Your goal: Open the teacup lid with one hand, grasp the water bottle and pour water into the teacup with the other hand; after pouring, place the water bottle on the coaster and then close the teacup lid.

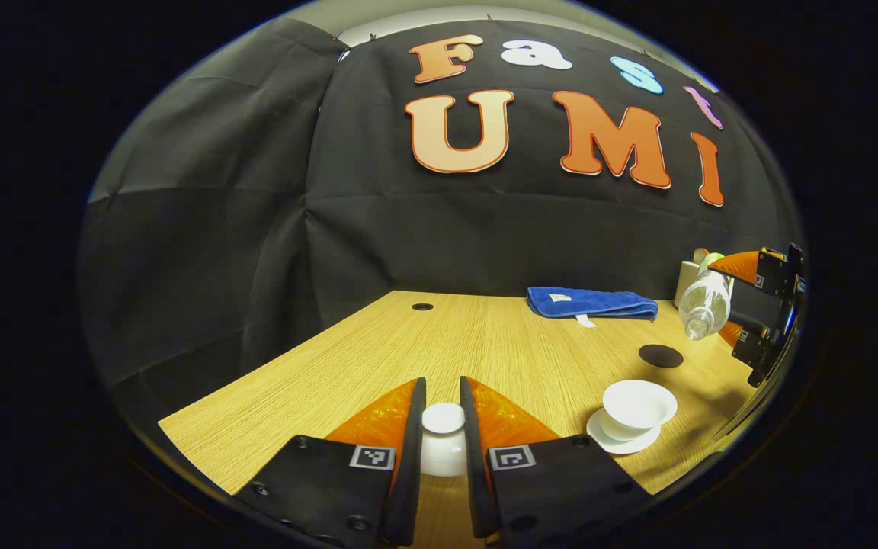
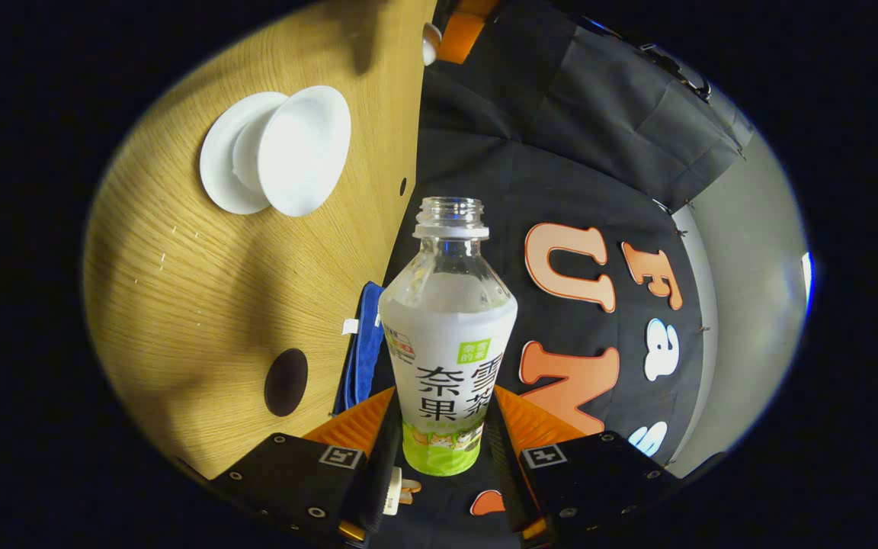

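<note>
My left gripper [image 1: 442,402] is shut on the white teacup lid [image 1: 443,436], held just over the wooden table [image 1: 347,381]. The open white teacup [image 1: 637,404] stands on its saucer [image 1: 613,441] to the right. A dark round coaster [image 1: 660,355] lies behind it. My right gripper [image 2: 445,393] is shut on the uncapped water bottle [image 2: 448,343], which is tilted. In the left gripper view the right gripper [image 1: 725,299] holds the bottle [image 1: 702,309] with its mouth slanting down, above the coaster and short of the cup. The right gripper view shows the teacup [image 2: 303,149] and coaster [image 2: 286,381].
A folded blue towel [image 1: 591,303] lies at the back of the table, with a pale box [image 1: 687,278] behind the bottle. A small round hole [image 1: 422,306] sits in the tabletop at the back left. The black cloth wall closes the far side.
</note>
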{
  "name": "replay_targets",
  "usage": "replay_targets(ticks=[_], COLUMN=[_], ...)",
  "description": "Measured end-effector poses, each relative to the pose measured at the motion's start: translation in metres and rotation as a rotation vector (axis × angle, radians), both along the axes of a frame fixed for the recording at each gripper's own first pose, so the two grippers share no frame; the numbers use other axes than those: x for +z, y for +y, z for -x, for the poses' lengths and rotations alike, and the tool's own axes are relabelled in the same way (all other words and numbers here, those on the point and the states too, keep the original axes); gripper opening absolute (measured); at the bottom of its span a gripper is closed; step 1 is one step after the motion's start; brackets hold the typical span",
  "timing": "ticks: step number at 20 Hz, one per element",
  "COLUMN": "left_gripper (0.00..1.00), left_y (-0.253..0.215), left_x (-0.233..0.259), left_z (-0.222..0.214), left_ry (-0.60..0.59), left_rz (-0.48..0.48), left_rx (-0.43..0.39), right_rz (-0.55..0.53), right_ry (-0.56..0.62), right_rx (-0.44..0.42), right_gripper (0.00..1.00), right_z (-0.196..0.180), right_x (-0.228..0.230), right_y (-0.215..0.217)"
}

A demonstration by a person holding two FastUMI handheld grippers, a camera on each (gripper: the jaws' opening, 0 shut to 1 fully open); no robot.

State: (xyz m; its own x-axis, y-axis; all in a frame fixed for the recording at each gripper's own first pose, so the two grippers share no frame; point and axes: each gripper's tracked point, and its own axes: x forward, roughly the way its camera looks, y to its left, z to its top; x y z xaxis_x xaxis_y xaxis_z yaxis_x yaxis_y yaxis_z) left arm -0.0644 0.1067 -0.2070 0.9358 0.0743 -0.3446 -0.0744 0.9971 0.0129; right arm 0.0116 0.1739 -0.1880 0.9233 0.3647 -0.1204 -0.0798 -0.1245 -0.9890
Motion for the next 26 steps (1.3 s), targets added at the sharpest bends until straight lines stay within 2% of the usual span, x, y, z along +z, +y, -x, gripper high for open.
replay_targets(ticks=[12,13,14,15,16,17,18,19,20,21,22,23,26], left_gripper=[0.31,0.31,0.31,0.31,0.29,0.29,0.29,0.29,0.31,0.29,0.31,0.29,0.31], left_y=[0.004,0.004,0.004,0.005,0.005,0.006,0.006,0.007,0.008,0.008,0.010,0.011,0.013], left_x=[0.001,0.001,0.000,-0.001,0.000,0.000,-0.001,-0.001,0.000,0.001,0.001,0.001,0.003], left_z=[0.001,0.001,0.001,0.000,0.000,0.000,0.001,0.001,0.002,0.003,0.004,0.004,0.004], left_ry=[-0.002,0.000,-0.002,-0.002,-0.002,-0.002,-0.002,-0.003,-0.005,-0.006,-0.006,-0.007,-0.010], left_rz=[0.014,0.014,0.014,0.015,0.014,0.015,0.017,0.017,0.019,0.018,0.016,0.013,0.009], left_rx=[0.007,0.008,0.009,0.011,0.011,0.012,0.011,0.012,0.012,0.014,0.016,0.018,0.021], right_rz=[0.060,0.068,0.076,0.081,0.085,0.089,0.092,0.098,0.108,0.117,0.125,0.130,0.135], right_ry=[-0.074,-0.080,-0.084,-0.093,-0.103,-0.114,-0.123,-0.130,-0.139,-0.148,-0.159,-0.167,-0.198], right_rx=[0.046,0.050,0.055,0.061,0.066,0.068,0.071,0.077,0.085,0.092,0.098,0.100,0.108], right_gripper=[0.61,0.65,0.61,0.64,0.61,0.64,0.61,0.65,0.61,0.61,0.61,0.61,0.61], right_z=[-0.006,-0.006,-0.007,-0.008,-0.008,-0.008,-0.007,-0.006,-0.007,-0.006,-0.007,-0.008,-0.006], right_x=[0.008,0.009,0.010,0.012,0.012,0.012,0.012,0.012,0.014,0.015,0.016,0.015,0.017], right_y=[0.007,0.008,0.009,0.010,0.010,0.010,0.011,0.012,0.012,0.013,0.013,0.012,0.015])
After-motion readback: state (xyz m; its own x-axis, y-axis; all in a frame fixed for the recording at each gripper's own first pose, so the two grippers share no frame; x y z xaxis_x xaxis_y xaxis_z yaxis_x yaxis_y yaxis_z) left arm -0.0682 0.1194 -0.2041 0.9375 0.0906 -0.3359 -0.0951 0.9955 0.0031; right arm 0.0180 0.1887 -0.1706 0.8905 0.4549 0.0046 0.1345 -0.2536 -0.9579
